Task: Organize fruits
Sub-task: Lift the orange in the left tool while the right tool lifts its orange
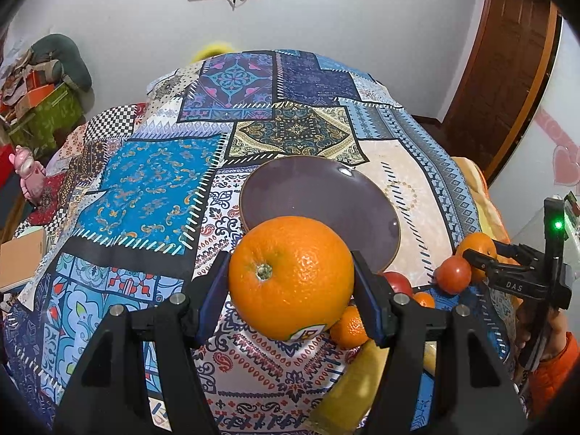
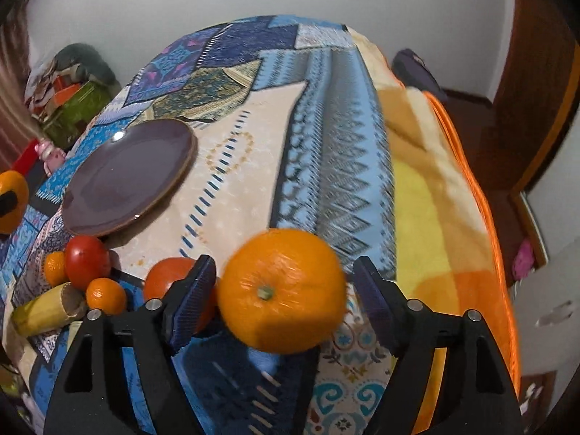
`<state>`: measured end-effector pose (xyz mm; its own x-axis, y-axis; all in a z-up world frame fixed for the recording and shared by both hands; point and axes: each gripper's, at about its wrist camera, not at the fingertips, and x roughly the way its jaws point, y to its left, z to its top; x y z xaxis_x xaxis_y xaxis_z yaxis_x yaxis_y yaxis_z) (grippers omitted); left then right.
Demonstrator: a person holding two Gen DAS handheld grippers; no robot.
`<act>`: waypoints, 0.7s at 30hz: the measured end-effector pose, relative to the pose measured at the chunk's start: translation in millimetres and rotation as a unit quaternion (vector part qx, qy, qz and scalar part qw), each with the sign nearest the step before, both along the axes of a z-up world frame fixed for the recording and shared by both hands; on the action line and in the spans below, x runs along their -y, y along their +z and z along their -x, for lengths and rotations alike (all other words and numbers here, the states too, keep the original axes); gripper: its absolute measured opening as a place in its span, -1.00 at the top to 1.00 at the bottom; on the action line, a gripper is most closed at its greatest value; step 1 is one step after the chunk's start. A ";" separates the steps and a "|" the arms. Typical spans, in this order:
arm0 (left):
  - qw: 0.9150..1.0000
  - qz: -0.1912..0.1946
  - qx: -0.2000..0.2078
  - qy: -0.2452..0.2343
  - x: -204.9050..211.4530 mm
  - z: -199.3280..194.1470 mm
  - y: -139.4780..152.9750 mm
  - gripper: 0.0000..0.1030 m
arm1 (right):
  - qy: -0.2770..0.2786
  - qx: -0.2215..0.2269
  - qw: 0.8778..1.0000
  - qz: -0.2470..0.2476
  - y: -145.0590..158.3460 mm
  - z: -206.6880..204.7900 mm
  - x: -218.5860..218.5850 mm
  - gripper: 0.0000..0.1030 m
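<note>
Patchwork-patterned blue cloth (image 1: 152, 181) covers your table, with a round purple ceramic plate (image 1: 319, 195) lying bare on it. Your left gripper (image 1: 291, 286) pinches a large orange with a sticker (image 1: 290, 275), lifted just before the plate. Your right gripper (image 2: 284, 293) has its fingers spread around a second round orange (image 2: 282, 290), the left pad touching it and a gap at the right. Red tomatoes (image 2: 87, 261), small mandarins (image 2: 106, 295) and a yellow banana (image 2: 43, 311) cluster near the plate.

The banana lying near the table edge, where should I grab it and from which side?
Take the banana across its middle, coming from above, jaws spanning its narrow width. It lies flat on the tablecloth, and a small mandarin crowds its cut end, so stay clear of that end.
</note>
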<state>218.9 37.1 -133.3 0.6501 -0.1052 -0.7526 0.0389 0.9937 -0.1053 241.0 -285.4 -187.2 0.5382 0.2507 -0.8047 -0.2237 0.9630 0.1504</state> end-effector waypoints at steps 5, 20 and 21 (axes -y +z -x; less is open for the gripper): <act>1.000 0.002 -0.003 0.000 2.5 -3.6 -0.7 -0.23 | 0.009 -0.009 1.000 -0.015 -4.5 -3.9 -0.2 -0.39; 1.000 -0.008 0.013 -0.009 10.5 -17.8 10.6 -0.23 | 0.038 0.019 0.999 -0.011 22.5 -14.3 -23.3 -0.27; 1.000 -0.010 0.015 -0.009 11.0 -21.0 11.9 -0.23 | 0.042 0.027 0.999 -0.011 28.5 -16.1 -27.2 -0.27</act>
